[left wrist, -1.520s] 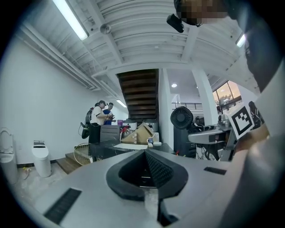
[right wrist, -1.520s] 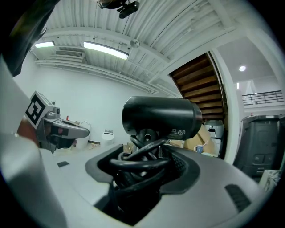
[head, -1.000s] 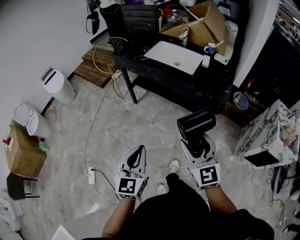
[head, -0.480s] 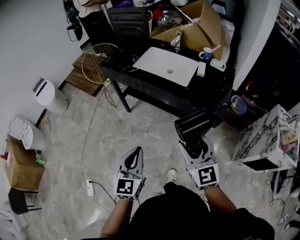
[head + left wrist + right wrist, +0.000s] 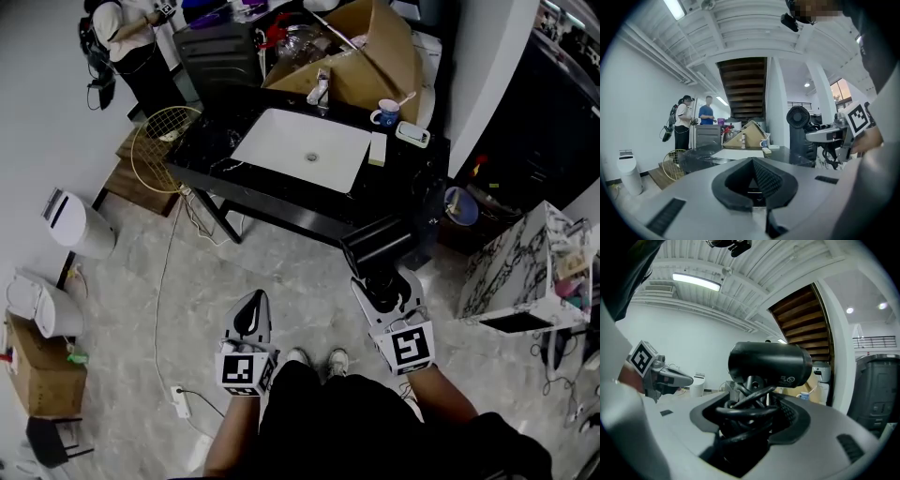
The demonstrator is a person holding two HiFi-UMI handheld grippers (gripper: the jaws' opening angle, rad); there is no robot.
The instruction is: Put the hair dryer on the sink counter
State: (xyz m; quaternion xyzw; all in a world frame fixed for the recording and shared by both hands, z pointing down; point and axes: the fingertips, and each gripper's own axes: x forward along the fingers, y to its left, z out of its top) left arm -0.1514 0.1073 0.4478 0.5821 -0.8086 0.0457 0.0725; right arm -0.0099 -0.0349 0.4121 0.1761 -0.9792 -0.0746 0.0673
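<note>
**Hair dryer in your right jaws, not yet on the sink surface**

You carry the black, barrel-shaped hair dryer (image 5: 382,246) in your right gripper (image 5: 384,283). Its jaws stand wide, clamped on the handle and on the black cord (image 5: 743,411) coiled round it, which seems meant to stop the cord trailing or snagging. The barrel sits above the jaws, over the grey marbled floor (image 5: 187,281), just on the near side of the black sink surface (image 5: 211,141) and toward its right end.

Your left gripper (image 5: 250,305) hangs low at the left, its jaws pressed together on nothing. It looks held aside as a free hand.

The likeliest landing spot, as I judge it, is the bare black strip right of the white rectangular basin (image 5: 302,150), on the near side of the blue-and-white mug (image 5: 384,115). Setting the dryer there on its side should keep it from rolling into the basin.
</note>
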